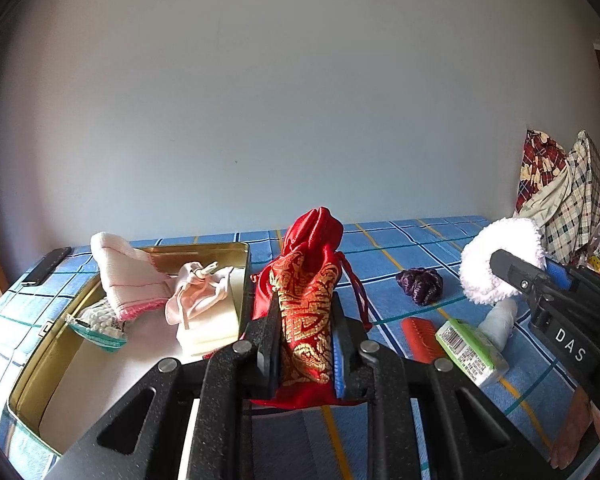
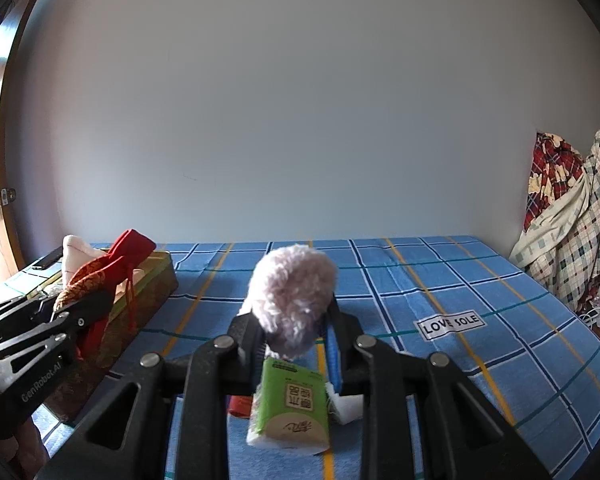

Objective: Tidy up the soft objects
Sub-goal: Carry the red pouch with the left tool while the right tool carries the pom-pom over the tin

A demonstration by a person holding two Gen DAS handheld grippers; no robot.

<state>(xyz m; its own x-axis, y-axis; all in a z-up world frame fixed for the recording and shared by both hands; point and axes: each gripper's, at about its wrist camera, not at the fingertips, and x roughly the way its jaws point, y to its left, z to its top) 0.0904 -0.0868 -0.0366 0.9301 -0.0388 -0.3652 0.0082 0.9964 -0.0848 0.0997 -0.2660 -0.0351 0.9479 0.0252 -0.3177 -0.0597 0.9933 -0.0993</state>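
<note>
- While both grippers carry soft items, the left gripper (image 1: 306, 344) is clenched on a red satin drawstring pouch with gold brocade (image 1: 306, 280), pinched low on its body so the cinched neck stands free above the jaws.
- Pouch's long axis runs roughly upright, neck tipped away from the camera; it is off the blue checked bedsheet (image 1: 400, 248), just beside the gold rectangular metal tin (image 1: 204, 249).
- Tin already holds a pink-trimmed white cloth (image 1: 128, 276) and a pale pink pouch (image 1: 198, 292); likely the drop spot, so the pouch is held near its rim.
- Right gripper (image 2: 296, 332) is clamped on a fluffy white plush ball (image 2: 292, 292), raised over a green tissue pack (image 2: 290, 404).
- Dark purple scrunchie (image 1: 420, 284) lies loose on the sheet.
</note>
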